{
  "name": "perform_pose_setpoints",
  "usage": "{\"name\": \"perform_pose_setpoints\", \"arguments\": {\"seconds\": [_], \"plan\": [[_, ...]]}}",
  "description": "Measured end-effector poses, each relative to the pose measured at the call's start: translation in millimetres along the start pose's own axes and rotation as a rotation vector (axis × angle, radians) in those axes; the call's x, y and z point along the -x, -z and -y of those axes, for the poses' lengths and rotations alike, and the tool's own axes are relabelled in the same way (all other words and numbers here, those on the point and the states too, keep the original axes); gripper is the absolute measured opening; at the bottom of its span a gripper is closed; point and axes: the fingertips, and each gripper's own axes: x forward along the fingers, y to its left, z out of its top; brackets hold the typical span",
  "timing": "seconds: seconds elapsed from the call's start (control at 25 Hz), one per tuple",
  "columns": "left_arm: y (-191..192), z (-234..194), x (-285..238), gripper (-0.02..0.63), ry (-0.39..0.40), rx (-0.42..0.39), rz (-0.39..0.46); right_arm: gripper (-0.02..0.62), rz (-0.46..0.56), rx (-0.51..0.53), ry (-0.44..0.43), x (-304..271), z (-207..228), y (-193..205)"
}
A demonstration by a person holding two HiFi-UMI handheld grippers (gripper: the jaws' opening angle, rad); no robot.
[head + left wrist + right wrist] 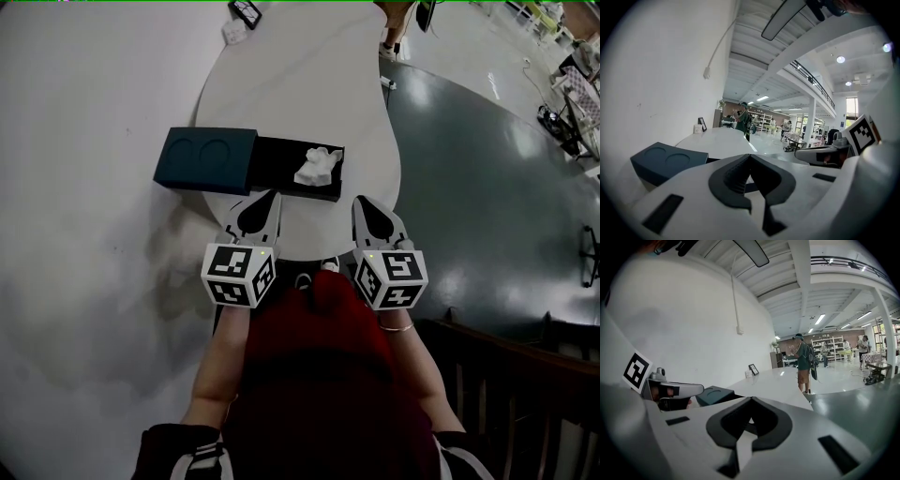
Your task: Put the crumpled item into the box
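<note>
A: What does the box (279, 169) show?
B: A teal cover (206, 159) adjoins its left end. The white crumpled item (317, 166) lies inside, toward its right end.
A: And nearer than the box?
B: Left hand-held gripper (265, 202) and right hand-held gripper (367, 208), jaws closed together, holding nothing.
</note>
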Motion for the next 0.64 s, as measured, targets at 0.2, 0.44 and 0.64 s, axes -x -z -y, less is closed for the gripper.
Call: {"name": "perform_pose_setpoints", "arguments": {"seconds": [0.2, 0.44, 0.64], "plan": [[2, 0, 11, 0.023, -0.006, 0.0, 0.006, 0.014, 0.005, -0.004, -0.008, 8, -7, 4], [1, 0, 19, 0.023, -0.013, -0.006, 0.02, 0.014, 0.024, -0.001, -0.023, 14, -15, 2], [2, 1, 27, 0.023, -0.012, -0.01, 0.026, 0.014, 0.032, -0.005, -0.029, 19, -22, 3]]}}
